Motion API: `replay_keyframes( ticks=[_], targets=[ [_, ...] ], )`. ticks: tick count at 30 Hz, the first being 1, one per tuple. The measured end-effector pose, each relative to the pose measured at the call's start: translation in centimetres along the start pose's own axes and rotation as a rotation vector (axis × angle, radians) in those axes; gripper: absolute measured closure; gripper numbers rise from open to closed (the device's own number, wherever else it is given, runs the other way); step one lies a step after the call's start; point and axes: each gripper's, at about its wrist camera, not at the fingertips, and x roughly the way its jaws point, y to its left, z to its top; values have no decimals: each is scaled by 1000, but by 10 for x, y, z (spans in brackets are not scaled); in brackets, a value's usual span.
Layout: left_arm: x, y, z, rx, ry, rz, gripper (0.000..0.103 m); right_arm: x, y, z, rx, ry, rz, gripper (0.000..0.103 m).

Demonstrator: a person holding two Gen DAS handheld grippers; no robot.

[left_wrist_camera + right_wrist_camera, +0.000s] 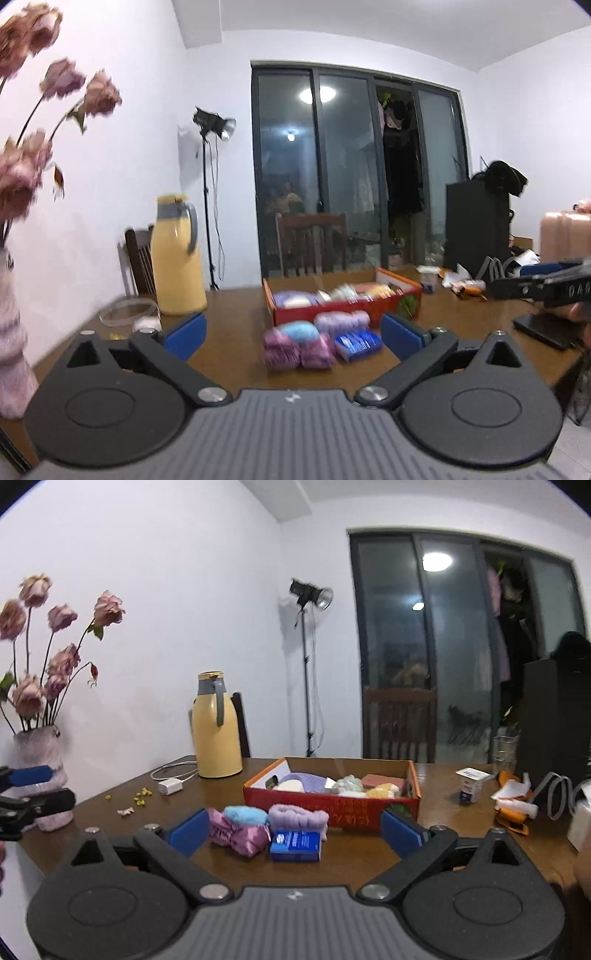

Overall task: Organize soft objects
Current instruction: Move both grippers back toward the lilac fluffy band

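Vase point(44, 779) of dried pink roses point(55, 627) at far left, left gripper point(26, 794) just before it, blue pads point(31, 774) apart. Yellow thermos point(216, 727) left of centre, white charger point(170, 786) beside it. Low centre: soft bundles point(242, 829), pink, blue and lilac, touching a blue packet point(295, 845), between the spread fingers of the right gripper point(295, 830). Behind, red box point(332, 810) holding more soft pieces. Clutter lower right: small carton point(471, 786), orange wrapper point(511, 810).
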Motion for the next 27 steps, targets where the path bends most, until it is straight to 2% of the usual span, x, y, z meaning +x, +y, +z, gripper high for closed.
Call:
replay_keyframes(
  ticks=[2, 5, 7, 10, 15, 20, 24, 26, 27],
  targets=[
    [-2, 0, -12, -26, 34, -21, 0, -10, 5, -28, 22, -13, 4, 0],
    [12, -6, -24, 10, 88, 3, 0, -7, 8, -56, 55, 78, 53, 0],
    [21, -7, -29, 8, 103, 30, 0, -3, 13, -63, 28, 93, 52, 0],
    [32, -2, -34, -46, 136, 19, 0, 4, 14, -64, 19, 79, 9, 0],
    [51, 8, -36, -73, 175, 35, 0, 23, 2, -66, 85, 100, -17, 0],
    [94, 12, -38, -129, 241, 44, 1, 56, -14, -63, 130, 143, -34, 0],
    [139, 5, -23, -132, 226, -3, 7, 98, -27, -51, 134, 202, -14, 2],
    [167, 1, -12, -146, 200, -27, 18, 122, -35, -41, 146, 198, -28, 4],
    [182, -1, -5, -152, 200, -46, 26, 134, -40, -35, 162, 191, -20, 7]
  ],
)
